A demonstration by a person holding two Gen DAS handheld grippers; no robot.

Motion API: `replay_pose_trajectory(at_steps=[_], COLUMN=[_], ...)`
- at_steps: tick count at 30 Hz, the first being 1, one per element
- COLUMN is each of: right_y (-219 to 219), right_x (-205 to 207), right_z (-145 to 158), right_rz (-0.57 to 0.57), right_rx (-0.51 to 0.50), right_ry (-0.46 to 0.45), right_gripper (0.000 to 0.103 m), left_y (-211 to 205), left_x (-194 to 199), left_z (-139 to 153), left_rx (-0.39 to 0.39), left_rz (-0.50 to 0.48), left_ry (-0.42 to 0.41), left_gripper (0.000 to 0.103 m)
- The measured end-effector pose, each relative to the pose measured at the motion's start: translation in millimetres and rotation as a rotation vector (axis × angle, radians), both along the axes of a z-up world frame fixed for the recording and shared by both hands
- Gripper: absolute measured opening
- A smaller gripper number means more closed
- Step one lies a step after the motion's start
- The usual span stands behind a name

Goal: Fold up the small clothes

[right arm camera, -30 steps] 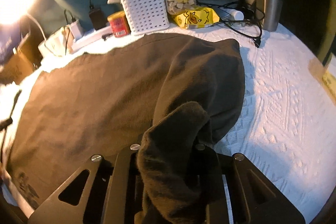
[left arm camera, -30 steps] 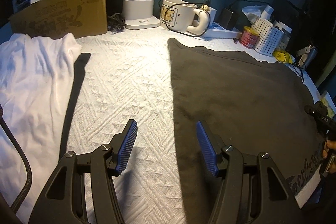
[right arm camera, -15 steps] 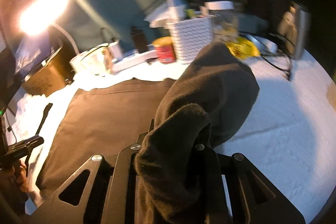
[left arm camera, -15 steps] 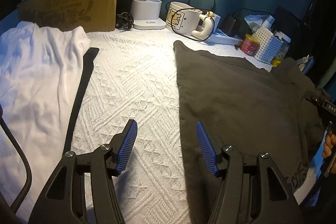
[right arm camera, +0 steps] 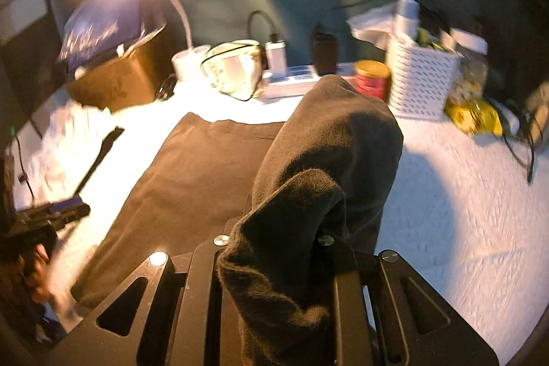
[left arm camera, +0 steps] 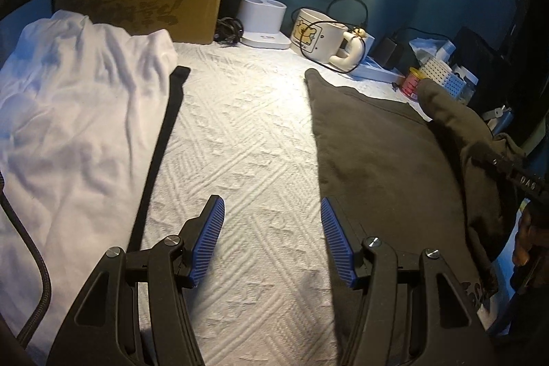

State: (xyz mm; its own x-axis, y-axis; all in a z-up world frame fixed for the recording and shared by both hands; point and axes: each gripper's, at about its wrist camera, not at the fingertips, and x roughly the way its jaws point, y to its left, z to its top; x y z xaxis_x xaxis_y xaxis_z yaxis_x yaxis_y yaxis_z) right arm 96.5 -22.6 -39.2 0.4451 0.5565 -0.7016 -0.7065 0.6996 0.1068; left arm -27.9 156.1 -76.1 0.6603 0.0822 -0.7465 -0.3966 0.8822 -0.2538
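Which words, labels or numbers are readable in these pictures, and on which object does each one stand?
"DAS": white letters on the right tool, partly cut off, so uncertain.
Box: dark printed characters, too distorted to read.
Dark garment: pale print at its near edge, mostly hidden, unreadable.
Mug: a cartoon picture, no legible text.
Red can: label too blurred to read.
Yellow packet: too blurred to read.
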Motion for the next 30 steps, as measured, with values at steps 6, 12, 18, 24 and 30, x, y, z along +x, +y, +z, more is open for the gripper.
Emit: replay_pose_trajectory(at_steps=[6,12,18,24,30], right_y=[30.5,45.6,60.4,82.4,92.2], right_x=[-14.8,-32.4,-54.6,-99.2,-131.4], right_z=[-19.3,-18.9,-16.2,-20.7,-22.1], right_rz=[0.063,0.096,0.224,0.368,0.459], right_rx=[-0.071,-0.141,-0.117,-0.134,-0.136], right_ry=[0.02,-0.02,0.049,0.059,0.061], right_gripper=[0.019,0.024,0.025,0.027,0.038], left_y=[-1.5,-0.6,-0.6,-1.2,-6.4], left_x=[-6.1,-10.1,-14.3,-20.2,-29.5], left_z=[3.1,3.0,6.5,12.6,23.0], left_rx=[0.012,0.014,0.04,0.058,0.079], left_rz=[-0.01,-0.016,-0.018,-0.016,-0.017], left_ry=[-0.006,-0.003,-0.007,-0.011,-0.026], left_gripper=[0.058,0.058,0.058,0.058,0.058])
